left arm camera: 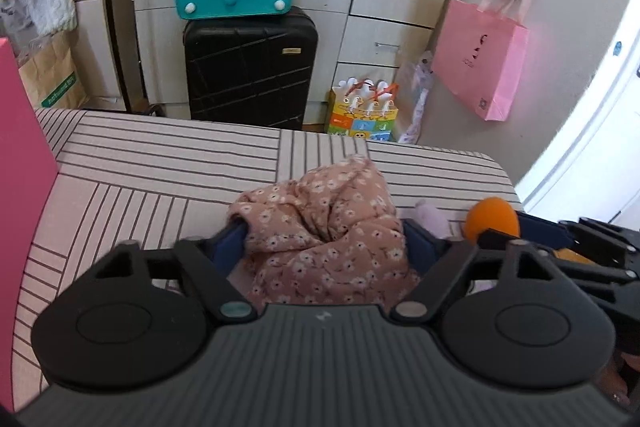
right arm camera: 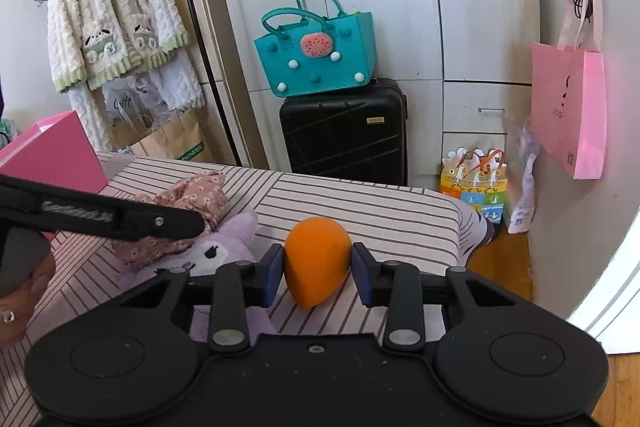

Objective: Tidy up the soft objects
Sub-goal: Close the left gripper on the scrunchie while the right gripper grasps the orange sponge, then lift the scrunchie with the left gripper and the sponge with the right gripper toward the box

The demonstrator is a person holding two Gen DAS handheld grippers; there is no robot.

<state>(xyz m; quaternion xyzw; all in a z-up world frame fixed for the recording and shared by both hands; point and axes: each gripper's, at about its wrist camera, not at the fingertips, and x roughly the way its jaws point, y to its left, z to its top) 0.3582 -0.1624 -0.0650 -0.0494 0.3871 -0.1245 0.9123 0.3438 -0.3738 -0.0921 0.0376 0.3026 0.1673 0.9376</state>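
Note:
A crumpled pink floral cloth (left arm camera: 320, 223) lies on the striped bed (left arm camera: 160, 163). My left gripper (left arm camera: 326, 243) has its blue pads against both sides of the bunched fabric. An orange egg-shaped sponge (right arm camera: 318, 259) sits between the blue pads of my right gripper (right arm camera: 318, 267), which touch it on either side just above the bed (right arm camera: 380, 211). A purple plush toy (right arm camera: 224, 251) lies between the cloth (right arm camera: 188, 199) and the sponge. In the left wrist view the sponge (left arm camera: 492, 219) and plush (left arm camera: 432, 219) show at the right.
A pink box (right arm camera: 56, 155) stands on the bed's left side. Beyond the bed's far edge are a black suitcase (right arm camera: 344, 131) with a teal bag (right arm camera: 316, 59) on it, a colourful gift bag (right arm camera: 476, 183) and a hanging pink bag (right arm camera: 568, 115). A hand (right arm camera: 20, 299) shows at lower left.

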